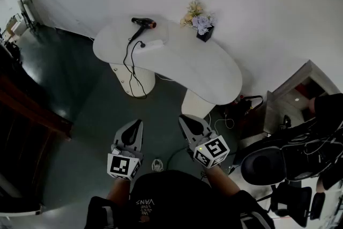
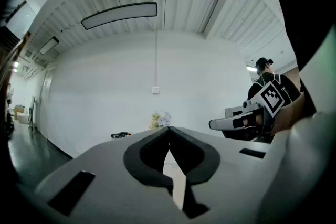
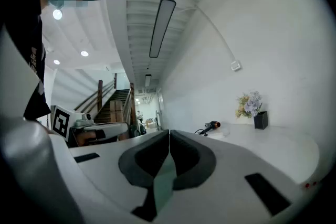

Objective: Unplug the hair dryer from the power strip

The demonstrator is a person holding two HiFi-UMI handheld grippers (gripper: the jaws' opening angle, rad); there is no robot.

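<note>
A black hair dryer (image 1: 142, 22) with a red nozzle lies at the far left end of a white curved table (image 1: 209, 69). Its black cord loops over the table's edge and its plug sits in a white power strip (image 1: 153, 44) just in front of it. Both grippers are well short of the table, held level over the dark floor. My left gripper (image 1: 138, 123) is shut with nothing in it, and so is my right gripper (image 1: 185, 117). The hair dryer (image 3: 212, 126) shows small in the right gripper view, and as a dark speck, the hair dryer (image 2: 121, 135), in the left one.
A black pot of pale flowers (image 1: 200, 23) stands at the table's back edge. Two white pedestals (image 1: 132, 79) carry the table. Black office chairs (image 1: 284, 161) and cables crowd the right. A dark wooden stair rail (image 1: 32, 110) runs along the left.
</note>
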